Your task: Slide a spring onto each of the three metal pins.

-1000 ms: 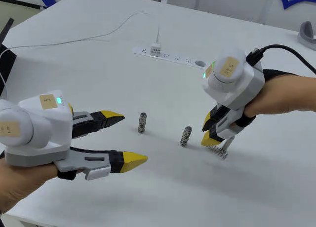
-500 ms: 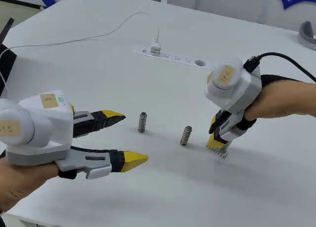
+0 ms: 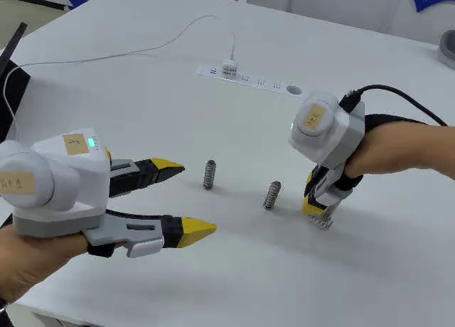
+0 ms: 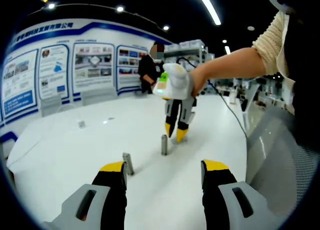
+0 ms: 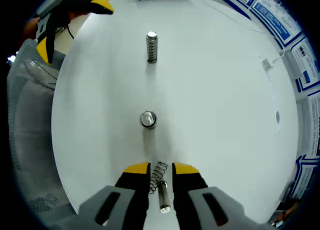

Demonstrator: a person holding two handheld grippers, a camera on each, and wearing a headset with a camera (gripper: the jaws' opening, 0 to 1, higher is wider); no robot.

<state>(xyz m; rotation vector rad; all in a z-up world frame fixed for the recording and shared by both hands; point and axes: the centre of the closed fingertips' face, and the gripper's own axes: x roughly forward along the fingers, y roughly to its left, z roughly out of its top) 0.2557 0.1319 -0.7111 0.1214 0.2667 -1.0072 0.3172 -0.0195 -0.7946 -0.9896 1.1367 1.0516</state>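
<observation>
Two metal pins stand upright on the white table, each with a spring on it: one pin (image 3: 210,174) (image 4: 128,163) (image 5: 151,46) on the left, the other pin (image 3: 272,195) (image 4: 164,144) (image 5: 148,120) to its right. A third pin (image 5: 164,197) lies flat on the table beside a loose spring (image 5: 158,175) (image 3: 323,219). My right gripper (image 3: 317,207) (image 5: 161,172) (image 4: 176,132) points down at the table, shut on that loose spring. At the lower left my left gripper (image 3: 186,199) (image 4: 164,167) hovers open and holds nothing, aimed at the standing pins.
A white power strip (image 3: 245,78) with a plug and a thin white cable (image 3: 106,57) lies at the back of the table. A black object (image 3: 11,64) sits at the left edge. A person (image 4: 150,70) stands far off beyond the table.
My right gripper has come down to the table and its jaws have closed around the loose spring. The left gripper has stayed where it was. The head camera shifted slightly.
</observation>
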